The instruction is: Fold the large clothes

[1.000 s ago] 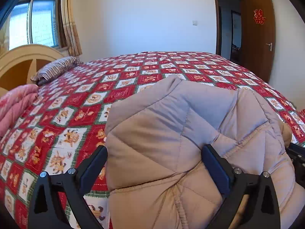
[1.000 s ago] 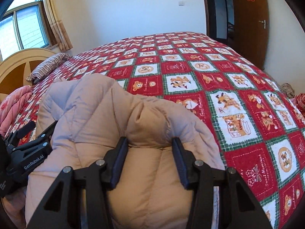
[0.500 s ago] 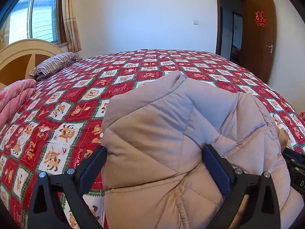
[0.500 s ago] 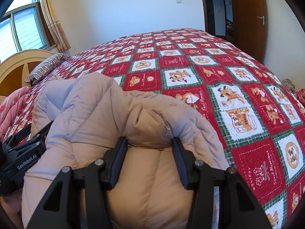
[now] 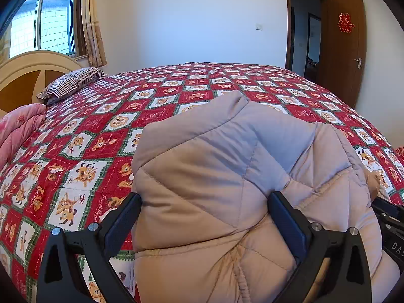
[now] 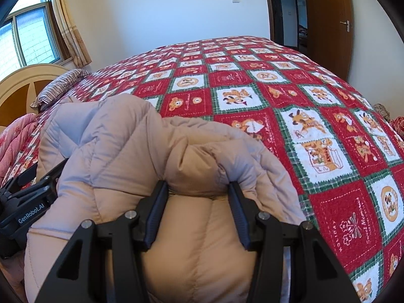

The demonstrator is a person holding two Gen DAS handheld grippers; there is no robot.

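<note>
A puffy beige quilted coat (image 5: 202, 164) is bunched in a mound at the near edge of the bed. In the left wrist view my left gripper (image 5: 204, 209) is shut on a wide fold of it, both pads against the fabric. In the right wrist view the coat (image 6: 126, 146) bulges over my right gripper (image 6: 198, 197), which is shut on a narrower fold. The left gripper (image 6: 27, 202) shows at that view's left edge, half under the coat. The right gripper's body (image 5: 391, 227) peeks in at the left view's right edge.
A red patchwork quilt (image 5: 88, 139) with cartoon squares covers the whole bed. A striped pillow (image 5: 70, 83) and a folded pink blanket (image 5: 17, 126) lie by the cream headboard (image 5: 22, 73). A brown door (image 5: 343, 50) stands open at the far right.
Both grippers keep the same hold on the coat. The right wrist view has tilted very slightly; nothing else has visibly moved.
</note>
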